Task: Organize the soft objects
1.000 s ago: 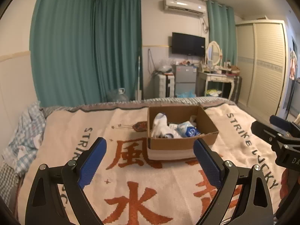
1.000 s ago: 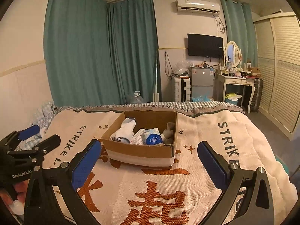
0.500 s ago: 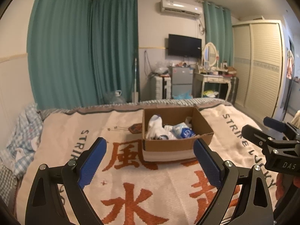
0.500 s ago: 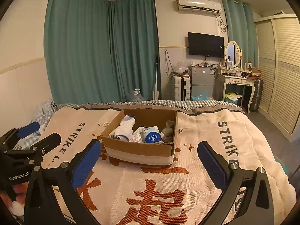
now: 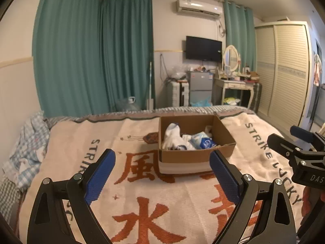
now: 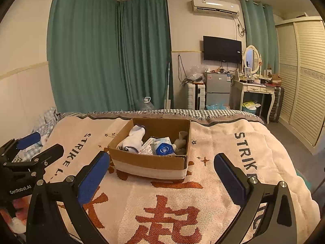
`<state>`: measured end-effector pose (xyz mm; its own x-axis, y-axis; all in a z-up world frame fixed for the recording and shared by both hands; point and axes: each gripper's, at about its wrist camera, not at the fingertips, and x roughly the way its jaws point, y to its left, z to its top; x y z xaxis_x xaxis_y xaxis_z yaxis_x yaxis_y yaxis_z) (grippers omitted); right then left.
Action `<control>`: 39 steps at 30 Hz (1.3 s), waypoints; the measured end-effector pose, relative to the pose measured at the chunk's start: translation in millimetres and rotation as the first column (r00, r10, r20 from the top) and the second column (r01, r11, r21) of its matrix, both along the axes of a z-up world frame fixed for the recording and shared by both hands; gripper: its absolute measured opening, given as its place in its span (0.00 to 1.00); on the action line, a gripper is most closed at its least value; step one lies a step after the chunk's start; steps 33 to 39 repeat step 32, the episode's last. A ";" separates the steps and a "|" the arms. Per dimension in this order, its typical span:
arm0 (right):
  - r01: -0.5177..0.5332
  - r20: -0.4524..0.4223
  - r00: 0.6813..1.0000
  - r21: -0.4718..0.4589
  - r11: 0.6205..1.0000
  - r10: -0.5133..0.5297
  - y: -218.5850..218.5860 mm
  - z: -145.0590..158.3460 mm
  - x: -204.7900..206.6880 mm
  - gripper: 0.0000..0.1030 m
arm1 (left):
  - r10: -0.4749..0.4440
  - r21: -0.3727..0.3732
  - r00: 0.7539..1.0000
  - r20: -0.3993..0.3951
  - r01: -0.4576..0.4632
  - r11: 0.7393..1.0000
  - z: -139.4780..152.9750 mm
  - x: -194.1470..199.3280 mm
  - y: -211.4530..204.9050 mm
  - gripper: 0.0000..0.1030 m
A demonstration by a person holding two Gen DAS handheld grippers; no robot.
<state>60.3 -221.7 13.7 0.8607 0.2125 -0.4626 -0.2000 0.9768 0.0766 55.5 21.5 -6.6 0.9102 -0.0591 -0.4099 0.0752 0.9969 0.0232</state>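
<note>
Tools, two, both level above the blanket (image 5: 182, 193) and aimed at the box. Left tool (image 5: 162, 174): blue pads spread wide, nothing between them; seen from the right wrist view at the left edge (image 6: 30, 144), likewise spread. Right tool (image 6: 162, 177): pads spread wide, empty.

Cardboard box (image 6: 150, 162): open-topped, resting on the cream blanket with orange characters, beyond both tools and touching neither. Contents: white sock (image 6: 132, 140) at the left side, blue-and-white tissue pack (image 6: 163, 147) in the middle, beige soft item (image 6: 180, 142) at the right wall.

Checked bedding (image 5: 30, 148): bunched at the bed's left edge.

Teal curtains (image 6: 109, 57) and a wall television (image 6: 222, 49): far wall.
</note>
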 end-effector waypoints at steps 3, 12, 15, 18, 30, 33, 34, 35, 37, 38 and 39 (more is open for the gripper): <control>-0.001 0.003 1.000 -0.002 1.000 0.001 -0.4 0.1 -0.7 1.00 | 0.002 0.002 1.000 0.000 -0.002 1.000 -0.1 0.5 0.4 0.92; 0.002 0.004 1.000 -0.001 1.000 -0.002 -1.0 0.5 -1.5 1.00 | 0.006 0.001 1.000 0.001 -0.006 1.000 -1.2 -0.5 0.6 0.92; 0.002 0.003 1.000 -0.003 1.000 -0.002 -0.6 0.3 -1.5 1.00 | 0.006 0.001 1.000 0.001 -0.006 1.000 -1.2 -0.5 0.7 0.92; 0.003 0.002 1.000 -0.003 1.000 -0.003 -0.3 0.2 -1.8 1.00 | 0.006 0.001 1.000 0.001 -0.006 1.000 -1.3 -0.5 1.0 0.92; 0.004 -0.002 1.000 -0.007 1.000 -0.004 -0.7 -0.5 -1.0 1.00 | 0.009 0.003 1.000 0.009 -0.009 1.000 -0.6 -2.5 1.2 0.92; 0.004 -0.002 1.000 -0.008 1.000 -0.005 -0.7 -0.8 -0.5 1.00 | 0.007 0.005 1.000 0.006 -0.007 1.000 -0.3 -2.6 0.5 0.92; 0.004 -0.002 1.000 -0.008 1.000 -0.005 -0.7 -0.8 -0.5 1.00 | 0.007 0.005 1.000 0.006 -0.007 1.000 -0.3 -2.6 0.5 0.92; 0.004 -0.002 1.000 -0.008 1.000 -0.005 -0.7 -0.8 -0.5 1.00 | 0.007 0.005 1.000 0.006 -0.007 1.000 -0.3 -2.6 0.5 0.92; 0.004 -0.002 1.000 -0.008 1.000 -0.005 -0.7 -0.8 -0.5 1.00 | 0.007 0.005 1.000 0.006 -0.007 1.000 -0.3 -2.6 0.5 0.92; 0.004 -0.002 1.000 -0.008 1.000 -0.005 -0.7 -0.8 -0.5 1.00 | 0.007 0.005 1.000 0.006 -0.007 1.000 -0.3 -2.6 0.5 0.92; 0.004 -0.002 1.000 -0.008 1.000 -0.005 -0.7 -0.8 -0.5 1.00 | 0.007 0.005 1.000 0.006 -0.007 1.000 -0.3 -2.6 0.5 0.92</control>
